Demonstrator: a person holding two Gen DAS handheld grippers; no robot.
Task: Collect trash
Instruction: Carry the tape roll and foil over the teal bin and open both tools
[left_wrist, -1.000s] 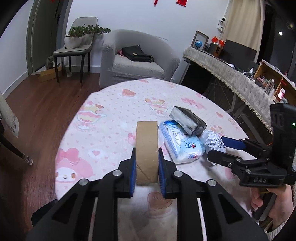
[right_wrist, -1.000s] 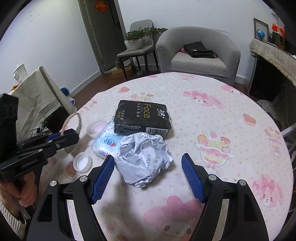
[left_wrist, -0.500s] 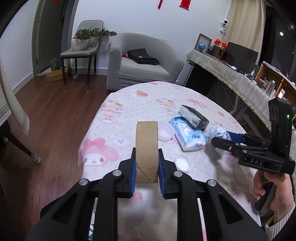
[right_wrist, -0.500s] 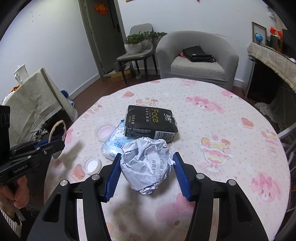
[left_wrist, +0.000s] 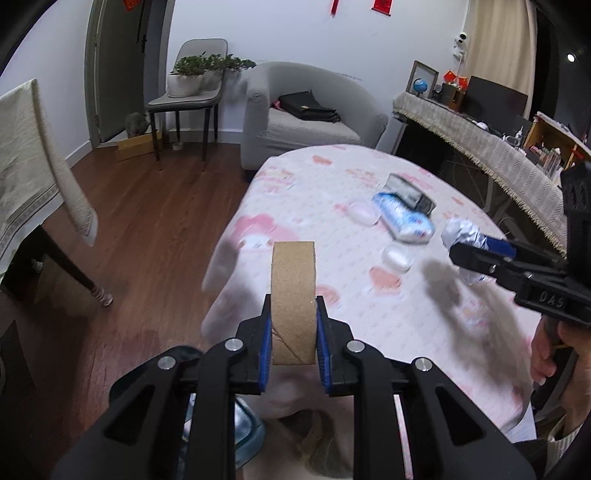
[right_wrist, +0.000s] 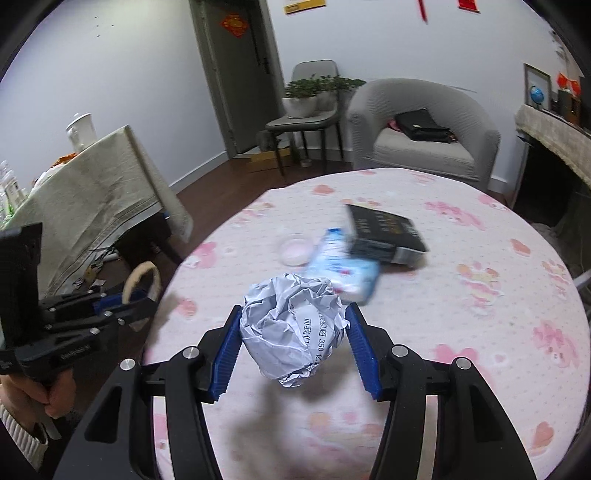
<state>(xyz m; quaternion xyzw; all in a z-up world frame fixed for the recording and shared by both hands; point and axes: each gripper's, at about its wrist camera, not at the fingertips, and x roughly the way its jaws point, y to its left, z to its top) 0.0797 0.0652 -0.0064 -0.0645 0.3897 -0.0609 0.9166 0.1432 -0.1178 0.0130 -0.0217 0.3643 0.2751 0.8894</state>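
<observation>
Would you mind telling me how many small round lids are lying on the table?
2. One lid lies left of the blue tissue pack; the other lid lies nearer, in front of that pack. The right wrist view shows only the first; more may be hidden.

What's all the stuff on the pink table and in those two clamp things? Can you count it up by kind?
Cardboard tape rolls: 1, the cardboard tape roll in the left gripper
Crumpled paper balls: 1, the crumpled paper ball in the right gripper
Tissue packs: 2, the black tissue pack and the blue-and-white tissue pack
Small clear lids: 2, the pink-tinted lid and the clear lid
Total: 6
</observation>
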